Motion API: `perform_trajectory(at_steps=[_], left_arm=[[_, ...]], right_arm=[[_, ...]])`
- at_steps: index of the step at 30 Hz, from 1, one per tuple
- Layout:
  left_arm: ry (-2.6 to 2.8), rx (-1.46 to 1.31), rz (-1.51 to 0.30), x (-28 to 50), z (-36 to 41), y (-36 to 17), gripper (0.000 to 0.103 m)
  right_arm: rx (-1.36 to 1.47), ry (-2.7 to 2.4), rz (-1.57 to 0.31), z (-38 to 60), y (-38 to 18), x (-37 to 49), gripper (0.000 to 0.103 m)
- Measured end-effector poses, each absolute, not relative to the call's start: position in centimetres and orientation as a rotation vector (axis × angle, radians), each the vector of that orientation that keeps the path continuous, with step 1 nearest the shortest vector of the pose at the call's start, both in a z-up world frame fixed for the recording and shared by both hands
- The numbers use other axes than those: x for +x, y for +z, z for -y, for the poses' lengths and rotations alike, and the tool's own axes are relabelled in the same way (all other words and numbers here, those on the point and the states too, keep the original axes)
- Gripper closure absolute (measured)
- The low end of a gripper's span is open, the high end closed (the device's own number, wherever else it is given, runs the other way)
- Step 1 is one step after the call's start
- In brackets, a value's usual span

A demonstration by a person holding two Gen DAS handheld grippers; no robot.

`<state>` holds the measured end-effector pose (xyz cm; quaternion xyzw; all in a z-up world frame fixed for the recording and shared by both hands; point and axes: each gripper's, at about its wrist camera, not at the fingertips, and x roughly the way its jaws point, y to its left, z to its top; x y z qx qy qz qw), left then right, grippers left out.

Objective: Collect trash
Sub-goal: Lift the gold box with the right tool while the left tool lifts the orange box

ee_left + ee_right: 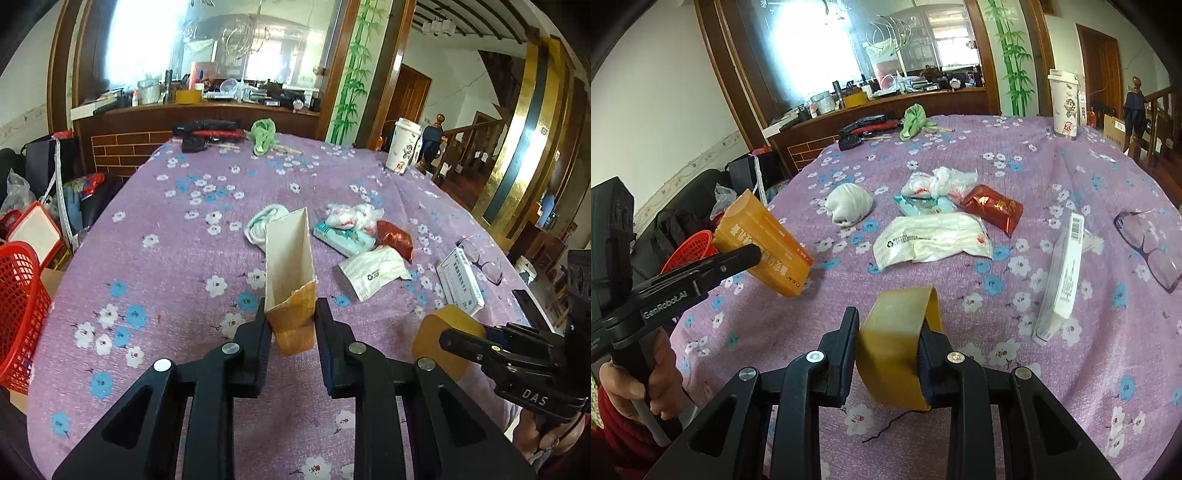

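The counter (177, 258), under a purple flowered cloth, fills most of both views. At the left edge of the left wrist view a red basket (18, 310) stands beside it.

The left claw (290, 325) sits at the bottom centre of its view, clamped on an opened orange carton (291, 273); the box rises from between the fingers toward the middle of the frame, its pale inside showing. In the right wrist view the same carton (764, 243) hangs at the left, lifted off the cloth.

The right claw (888, 339) is at the bottom centre of its view, closed on a yellowish tape roll (897, 343) held between the two pads, just above the cloth.

Beyond both claws, mid-frame, lies a cluster of litter: a white wrapper (931, 240), a red foil packet (993, 208), a teal tissue pack (923, 206), crumpled plastic (938, 181) and a balled white tissue (849, 203). To the right lie a white box (1062, 273) and glasses (1152, 243). A paper cup (1065, 103) stands at the upper right.
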<state>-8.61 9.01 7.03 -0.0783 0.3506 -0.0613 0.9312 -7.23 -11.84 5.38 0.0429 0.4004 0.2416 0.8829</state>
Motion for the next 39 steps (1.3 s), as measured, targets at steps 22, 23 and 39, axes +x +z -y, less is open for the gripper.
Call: perform_trajectory(at_steps=[22, 23, 39], left_arm=[[-0.151, -0.129, -0.699, -9.5, -8.6, 7.5, 0.081], [-0.152, -0.128, -0.700, -9.5, -8.5, 7.5, 0.081], [-0.158, -0.126, -0.712, -9.3, -8.1, 7.3, 0.081]], right_arm=[[0.113, 0.498, -0.826, 11.3, 6.4, -6.9, 0.073], [0.115, 0.497, -0.825, 11.4, 6.5, -6.9, 0.073], [0.130, 0.491, -0.836, 11.8, 6.4, -6.8, 0.073]])
